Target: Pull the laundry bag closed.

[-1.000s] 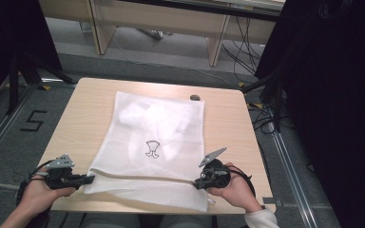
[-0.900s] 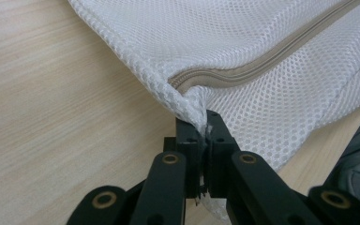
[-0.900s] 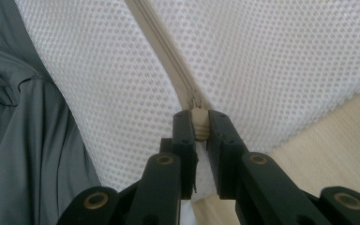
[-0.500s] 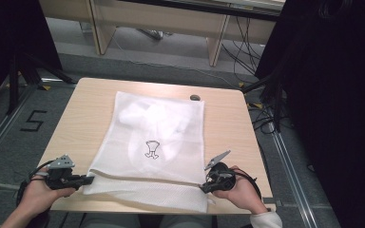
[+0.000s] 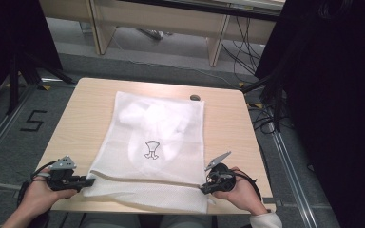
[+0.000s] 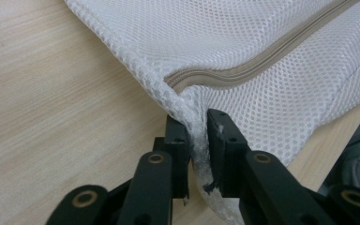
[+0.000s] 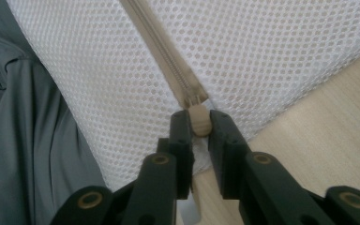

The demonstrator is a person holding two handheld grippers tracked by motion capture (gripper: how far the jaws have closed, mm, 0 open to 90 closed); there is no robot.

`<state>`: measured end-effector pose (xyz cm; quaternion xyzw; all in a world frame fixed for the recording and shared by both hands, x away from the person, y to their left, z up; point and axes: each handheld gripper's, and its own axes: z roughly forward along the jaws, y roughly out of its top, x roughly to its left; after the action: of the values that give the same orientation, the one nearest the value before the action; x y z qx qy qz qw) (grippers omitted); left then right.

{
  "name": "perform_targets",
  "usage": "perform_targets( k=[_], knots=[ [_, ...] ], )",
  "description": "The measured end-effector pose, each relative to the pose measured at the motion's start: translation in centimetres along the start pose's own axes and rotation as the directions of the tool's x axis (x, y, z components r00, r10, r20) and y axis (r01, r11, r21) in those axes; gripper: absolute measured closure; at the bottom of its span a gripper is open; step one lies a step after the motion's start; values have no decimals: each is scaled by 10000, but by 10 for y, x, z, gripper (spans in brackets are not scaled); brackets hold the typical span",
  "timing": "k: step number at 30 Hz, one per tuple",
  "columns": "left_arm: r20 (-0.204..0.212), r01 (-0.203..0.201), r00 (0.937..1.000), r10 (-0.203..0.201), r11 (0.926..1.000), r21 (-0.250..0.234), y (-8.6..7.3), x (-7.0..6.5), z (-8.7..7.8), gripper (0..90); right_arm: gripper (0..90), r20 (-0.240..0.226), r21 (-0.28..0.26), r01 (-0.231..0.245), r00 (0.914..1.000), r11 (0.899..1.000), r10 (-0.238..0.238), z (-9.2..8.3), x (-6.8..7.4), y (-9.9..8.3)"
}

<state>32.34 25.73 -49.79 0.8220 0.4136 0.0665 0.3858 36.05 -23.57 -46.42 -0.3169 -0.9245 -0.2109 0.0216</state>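
A white mesh laundry bag [image 5: 157,142] lies flat on the wooden table [image 5: 85,109], white clothes with a small dark print inside it. A beige zipper [image 6: 262,61] [image 7: 164,51] runs along the bag's near end. My left gripper [image 5: 89,181] [image 6: 198,123] is shut on the bag's near left corner, pinching mesh just past the zipper's end. My right gripper [image 5: 203,189] [image 7: 199,123] is shut on the beige zipper pull [image 7: 199,119] at the bag's near right corner.
A small dark round object [image 5: 195,98] sits near the table's far edge. Desk legs and cables [image 5: 247,47] stand on the floor beyond. Black curtains [image 5: 332,95] hang at the right. Grey trouser fabric [image 7: 23,140] lies below the table's near edge.
My right gripper has shifted right and slightly nearer along the bag's front end with the pull in its jaws. The left hand has stayed put.
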Motion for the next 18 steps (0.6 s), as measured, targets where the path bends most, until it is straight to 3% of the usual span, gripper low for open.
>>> perform_targets(
  k=[1,3,6,7,8,11,12,13,14,16,18],
  knots=[
    [60,-100,9999,100,9999,104,0,1,0,750,760,27,-135,-38,10000,9999,38,-1,0,-1],
    [-156,-94,9998,89,9996,-277,-1,-1,1,706,720,-106,-419,-209,9997,9989,204,-3,-1,-2],
    [-245,-614,9978,616,9981,97,-2,1,-2,566,617,-35,-1022,-454,9990,9937,453,-6,-4,-3],
    [-400,-503,9980,496,9986,-150,-3,0,-2,516,585,-49,-1198,-503,9987,9915,501,-7,-5,-4],
    [-364,-645,9973,639,9978,-173,-3,1,-3,459,548,31,-1452,-603,9981,9876,614,-8,-7,-4],
    [-432,-609,9974,584,9964,-590,-4,2,-7,380,523,113,-2024,-631,9977,9773,667,-8,-11,-4],
    [-469,-512,9977,482,9965,-657,-4,2,-8,358,506,172,-2213,-814,9960,9718,873,-9,-11,-4],
    [-515,-422,9980,368,9933,-1080,-4,2,-8,335,490,410,-2627,-930,9934,9604,1074,-8,-11,-4],
    [-478,-122,9988,60,9914,-1299,-3,1,-8,326,474,284,-2699,-871,9947,9589,984,-12,-12,-5],
    [-489,-205,9987,128,9868,-1606,-2,2,-11,312,472,545,-3476,-1116,9888,9310,1389,-11,-14,-5],
    [-495,-289,9986,201,9823,-1852,-2,3,-15,310,473,717,-3860,-1096,9863,9159,1482,-13,-17,-6]
  ],
)
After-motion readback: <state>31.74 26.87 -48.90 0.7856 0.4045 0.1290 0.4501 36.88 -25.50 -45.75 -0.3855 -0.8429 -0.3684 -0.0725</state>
